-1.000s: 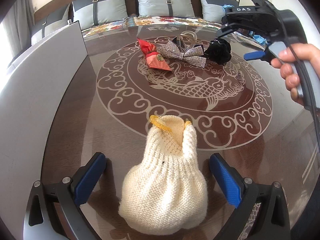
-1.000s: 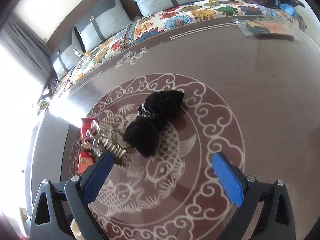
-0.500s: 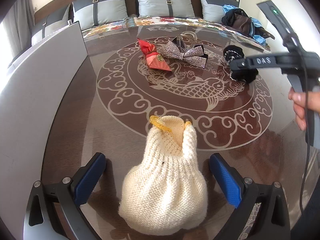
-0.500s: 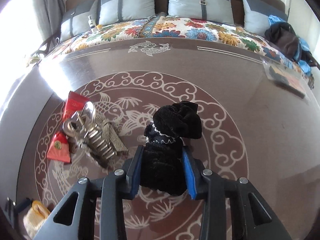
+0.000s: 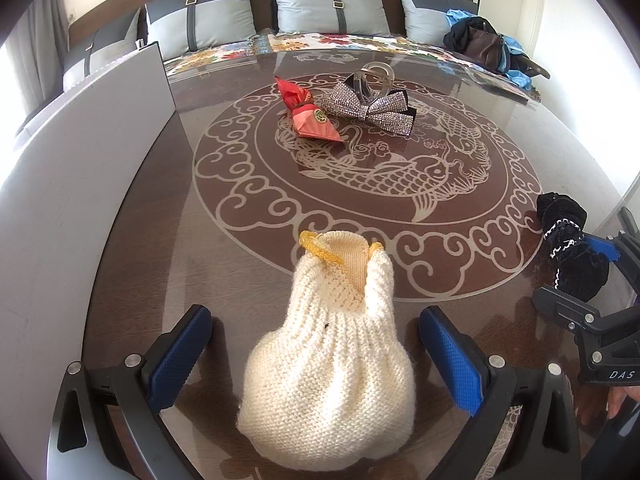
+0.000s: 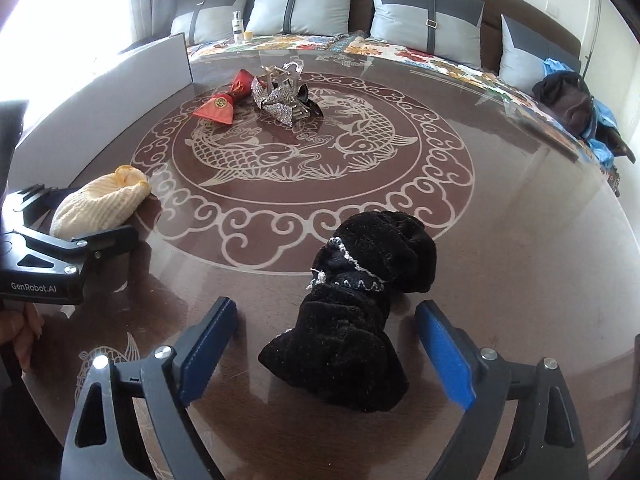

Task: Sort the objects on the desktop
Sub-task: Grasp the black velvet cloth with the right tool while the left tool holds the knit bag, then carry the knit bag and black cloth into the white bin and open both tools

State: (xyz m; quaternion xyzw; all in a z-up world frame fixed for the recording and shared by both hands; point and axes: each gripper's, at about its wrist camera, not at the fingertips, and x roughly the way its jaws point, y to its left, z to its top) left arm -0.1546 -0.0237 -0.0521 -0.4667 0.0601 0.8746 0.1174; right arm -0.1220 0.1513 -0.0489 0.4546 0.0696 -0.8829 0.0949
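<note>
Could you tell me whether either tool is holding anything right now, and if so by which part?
Nothing is held. The right tool is opening, its pads clear of the black pouch lying between them; the left tool stands open around the cream pouch.

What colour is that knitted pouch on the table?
The knitted pouch is cream, with a yellow rim; the left wrist view shows it best.

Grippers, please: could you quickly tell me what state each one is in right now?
Left gripper: open, a cream knitted pouch between its fingers, untouched.
Right gripper: jaws opening, a black velvet scrunchie lying loose between them.
</note>
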